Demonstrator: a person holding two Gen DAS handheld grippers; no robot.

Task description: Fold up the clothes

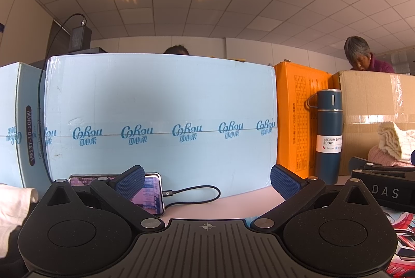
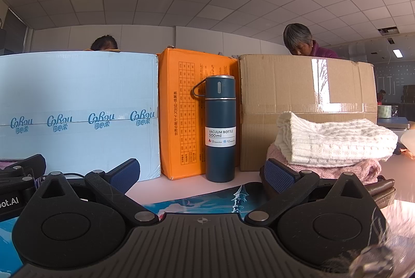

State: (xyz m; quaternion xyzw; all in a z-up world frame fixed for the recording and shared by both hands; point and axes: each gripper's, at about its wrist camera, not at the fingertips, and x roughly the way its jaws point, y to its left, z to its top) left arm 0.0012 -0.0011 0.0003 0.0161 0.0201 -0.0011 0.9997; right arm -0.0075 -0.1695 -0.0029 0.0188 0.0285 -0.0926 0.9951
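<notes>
You held both tools low and level over the table, aimed at the row of boxes: the left gripper (image 1: 207, 182) had its blue pads spread wide with nothing between them, and the right gripper (image 2: 202, 174) stood likewise parted and empty. The clothes sat to your right: a white knit sweater (image 2: 334, 142) lay folded on top of a pink knit garment (image 2: 363, 169), stacked against the brown cardboard box (image 2: 306, 86); a further piece of white cloth (image 1: 15, 202) showed at the left edge of the left wrist view, its state unclear. That scene fitted either a finished stack with tools parked, or a pause with the white cloth yet to be folded; the frames did not settle which. If a garment was in hand next, you would have done well to pinch it at a seam edge, keep both tools level, and clear the phone (image 1: 153, 195) and its cable (image 1: 197, 193) on the left. Legible writing: "Cobau 可心柔" repeated on the tape of the pale blue carton (image 1: 160, 107), with "V9137-10-10KW" on the side of the carton left of it; "VACUUM BOTTLE 500ml" on the dark blue flask (image 2: 220, 130); a Japanese size table on the orange box (image 2: 181, 117); "DAS" on the right tool's body in the left view.
</notes>
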